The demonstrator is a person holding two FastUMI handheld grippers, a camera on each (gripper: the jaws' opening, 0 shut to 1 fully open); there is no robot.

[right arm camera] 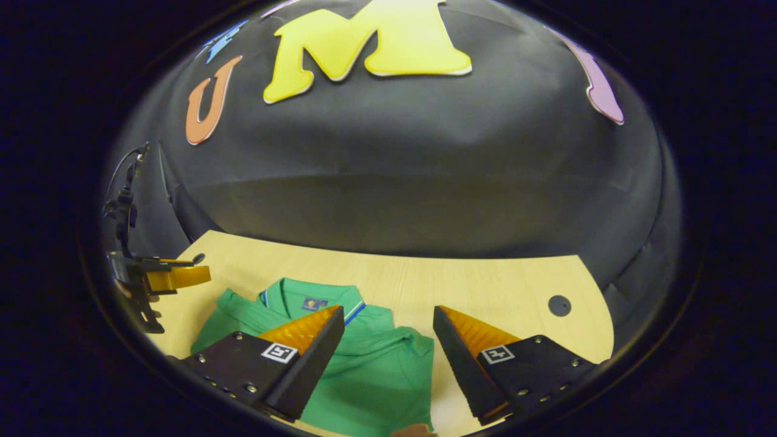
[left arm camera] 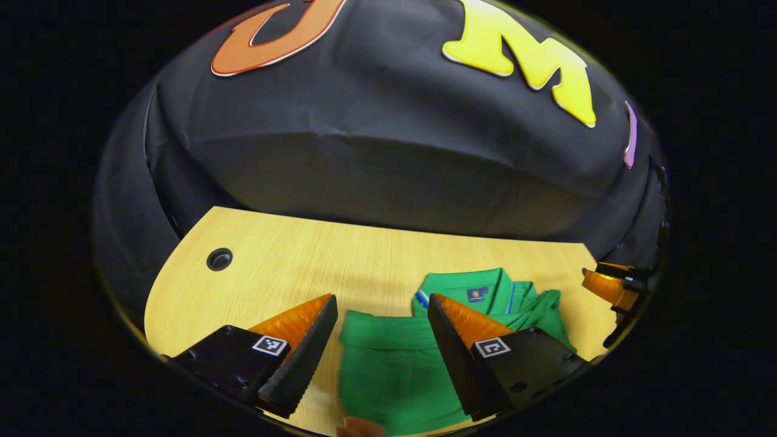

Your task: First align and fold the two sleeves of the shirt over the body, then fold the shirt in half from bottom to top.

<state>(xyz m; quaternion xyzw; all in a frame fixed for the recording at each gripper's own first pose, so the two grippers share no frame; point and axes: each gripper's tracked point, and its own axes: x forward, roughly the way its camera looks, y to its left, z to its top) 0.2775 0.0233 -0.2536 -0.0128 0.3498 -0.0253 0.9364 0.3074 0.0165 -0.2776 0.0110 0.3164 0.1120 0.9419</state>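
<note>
In the left gripper view the left gripper [left arm camera: 382, 340] is hanging low in the frame with its fingers spread wide and pinching nothing, and the green shirt [left arm camera: 394, 370] is showing right through the gap between them, running down to the bottom edge. In the right gripper view the right gripper [right arm camera: 388, 343] is doing the same, fingers apart and empty, with the shirt sitting lower left of centre, partly behind its left-hand finger. The shirt is lying flat on the table [left arm camera: 285, 267], and its long axis is running away from both cameras: hem toward the bottom of each frame, collar [left arm camera: 479, 288] up toward mid-frame, nearer the wall. One sleeve is looking already folded in, a straight edge crossing the chest; the other side is bunched beside the collar at right of the left gripper view, and whether it is squared up I cannot tell. So the hem is lying nearest both tools, which is what a bottom-to-top fold would be turning on, each gripper taking its own hem corner and carrying it toward the collar. Farther off, at the right edge of the left gripper view, the other gripper is peeking in.
</note>
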